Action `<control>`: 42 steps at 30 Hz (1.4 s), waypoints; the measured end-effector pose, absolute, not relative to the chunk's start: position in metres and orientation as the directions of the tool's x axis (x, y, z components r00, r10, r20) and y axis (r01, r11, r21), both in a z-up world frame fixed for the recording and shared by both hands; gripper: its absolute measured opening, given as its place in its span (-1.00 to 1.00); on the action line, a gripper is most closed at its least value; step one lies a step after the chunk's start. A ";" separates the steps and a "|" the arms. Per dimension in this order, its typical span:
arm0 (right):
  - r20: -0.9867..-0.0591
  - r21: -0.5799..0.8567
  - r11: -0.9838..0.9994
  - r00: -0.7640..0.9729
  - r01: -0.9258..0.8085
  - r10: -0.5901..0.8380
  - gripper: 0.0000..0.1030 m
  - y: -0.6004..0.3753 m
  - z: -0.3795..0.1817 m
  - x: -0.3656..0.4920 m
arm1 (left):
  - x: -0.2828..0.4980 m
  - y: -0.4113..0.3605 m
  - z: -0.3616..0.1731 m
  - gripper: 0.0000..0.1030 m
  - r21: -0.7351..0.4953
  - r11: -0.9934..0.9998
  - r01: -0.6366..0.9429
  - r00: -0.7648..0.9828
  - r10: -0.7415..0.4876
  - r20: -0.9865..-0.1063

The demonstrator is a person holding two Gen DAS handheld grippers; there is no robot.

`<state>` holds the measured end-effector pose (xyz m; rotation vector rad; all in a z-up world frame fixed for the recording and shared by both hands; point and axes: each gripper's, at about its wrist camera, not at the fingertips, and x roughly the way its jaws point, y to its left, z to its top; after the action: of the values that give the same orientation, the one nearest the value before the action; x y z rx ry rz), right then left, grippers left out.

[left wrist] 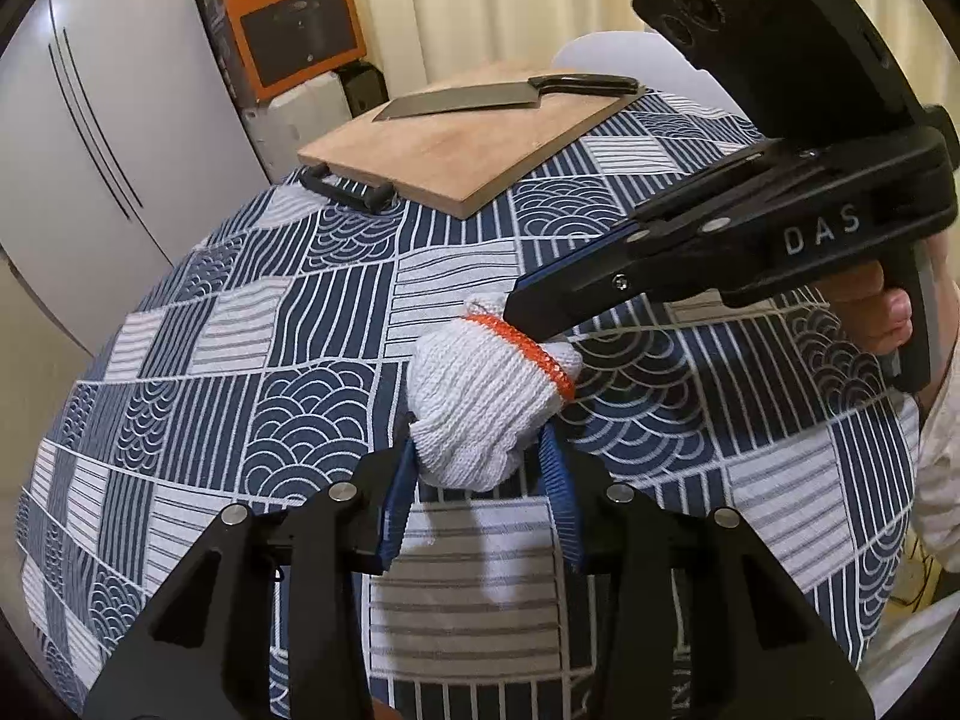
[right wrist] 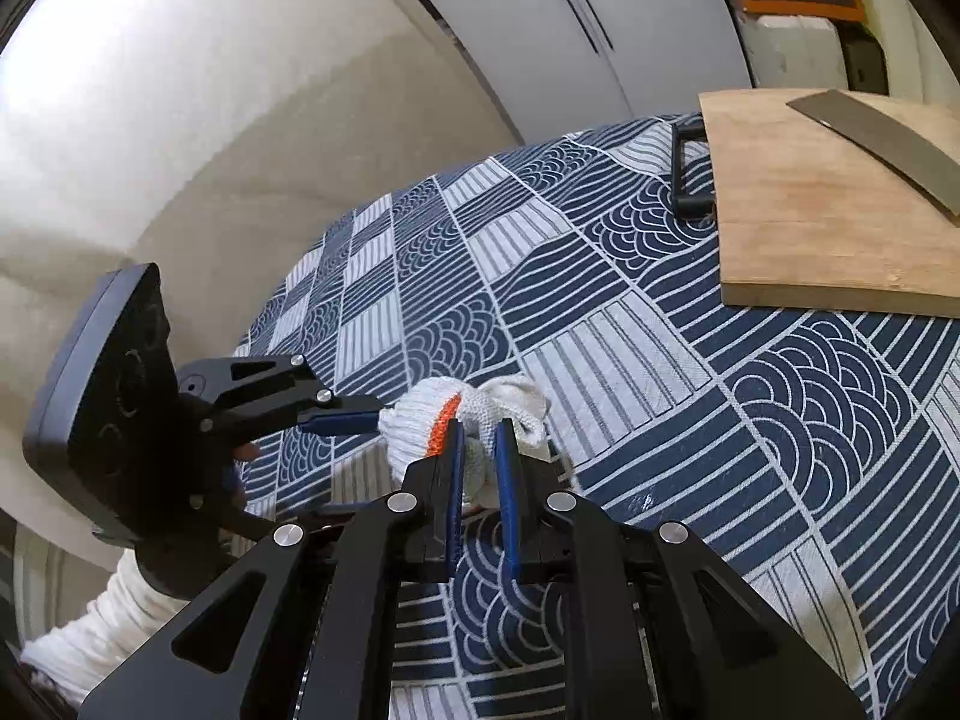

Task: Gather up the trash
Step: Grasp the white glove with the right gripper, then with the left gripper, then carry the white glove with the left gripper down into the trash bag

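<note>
Knitted white cotton, the balled-up glove (left wrist: 480, 396) lies mid-table on the blue patterned tablecloth (left wrist: 252, 324), pinched by both the left gripper (left wrist: 480, 456) and right gripper (right wrist: 480, 450). It looks light, soft, squashable; the bulk suits gripping best.

Your glove (left wrist: 480, 402) was coarse white knit cotton with an orange stitched cuff. The cloth (left wrist: 240, 360) on your desk was matt woven fabric, printed navy and white. Your board (left wrist: 456, 144) was smooth pale wood, and the cleaver (left wrist: 456, 101) on it dull grey metal. Both grippers looked like matt black plastic, their jaws lined with ribbed blue pads.
</note>
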<state>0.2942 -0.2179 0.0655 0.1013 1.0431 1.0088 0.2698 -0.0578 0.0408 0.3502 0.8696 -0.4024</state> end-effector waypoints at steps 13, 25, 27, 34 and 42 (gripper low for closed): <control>-0.689 0.463 0.574 0.132 -0.676 0.712 -0.92 -0.219 0.075 0.247 | 0.209 -0.062 0.062 -0.29 0.184 0.842 0.507 0.639 -0.223 -0.736; -0.646 0.492 0.517 0.105 -0.701 0.756 -0.96 -0.221 0.083 0.197 | 0.156 -0.063 0.073 -0.30 0.248 0.824 0.509 0.684 -0.213 -0.698; -0.639 0.492 0.510 0.105 -0.706 0.762 -0.96 -0.222 0.085 0.188 | 0.147 -0.063 0.074 -0.30 0.249 0.823 0.510 0.691 -0.220 -0.688; -0.613 0.524 0.493 0.093 -0.694 0.784 -0.96 -0.228 0.087 0.152 | 0.110 -0.061 0.071 -0.30 0.247 0.827 0.506 0.717 -0.244 -0.653; -0.576 0.527 0.456 0.093 -0.717 0.812 -0.96 -0.245 0.089 0.095 | 0.053 -0.066 0.066 -0.30 0.255 0.812 0.526 0.744 -0.294 -0.600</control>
<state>0.0948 -0.2446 0.0891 0.1210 0.9432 1.1389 0.0527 -0.0656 0.0656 0.4306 0.5729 -0.4639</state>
